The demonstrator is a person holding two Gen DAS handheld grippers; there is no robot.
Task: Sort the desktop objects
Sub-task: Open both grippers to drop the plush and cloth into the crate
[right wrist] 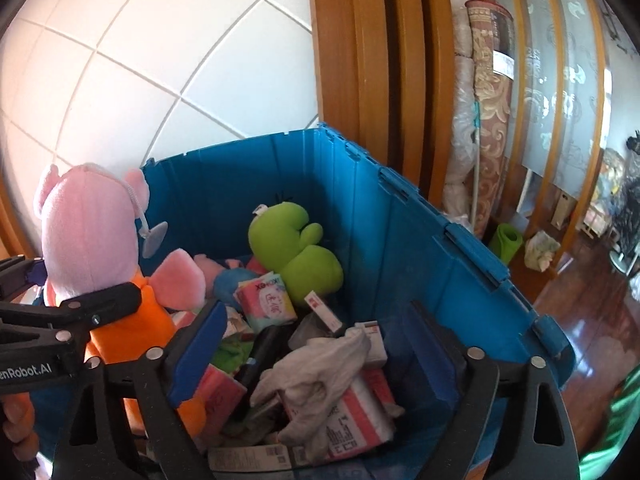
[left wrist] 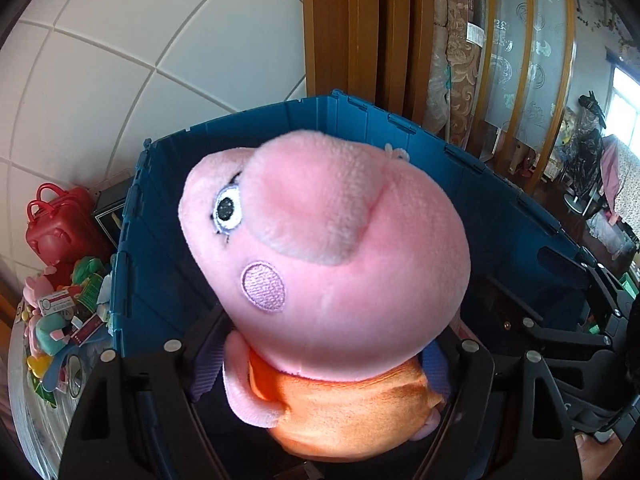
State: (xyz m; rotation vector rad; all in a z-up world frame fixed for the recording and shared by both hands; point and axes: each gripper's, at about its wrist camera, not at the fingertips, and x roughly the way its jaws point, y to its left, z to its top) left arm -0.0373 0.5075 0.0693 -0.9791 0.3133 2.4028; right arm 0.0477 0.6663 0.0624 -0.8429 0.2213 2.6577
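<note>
The left tool [left wrist: 320,400] is gripping a pink pig plush [left wrist: 320,248] by its orange body, a finger pressing on either side, and holding it upright over the near edge of the blue crate [left wrist: 160,216]. In the right wrist view the same tool [right wrist: 80,312] is showing at the left edge, clamping the pig [right wrist: 88,232] around its orange dress, with a person's fingertips [right wrist: 16,416] just below it. A cord with a suction cup [right wrist: 154,240] is hanging from the pig's head.

The right tool [right wrist: 320,360] is standing wide, its fingers spread over the crate [right wrist: 420,248] with nothing pressed between them. Right under it a grey cloth [right wrist: 320,364] is lying loose on top of pink-and-white packets [right wrist: 352,424]. Farther in, a tissue pack [right wrist: 266,300] is leaning beside a green plush [right wrist: 296,248] resting against the crate's far wall, and a blue plush [right wrist: 230,280] is sitting next to the pig's arm.

Left of the crate, on the worktop [left wrist: 28,408], a red toy case [left wrist: 60,224] is standing behind a heap of small toys [left wrist: 64,320]. Behind everything a white tiled wall [left wrist: 160,40] is meeting wooden door frames [left wrist: 360,28].
</note>
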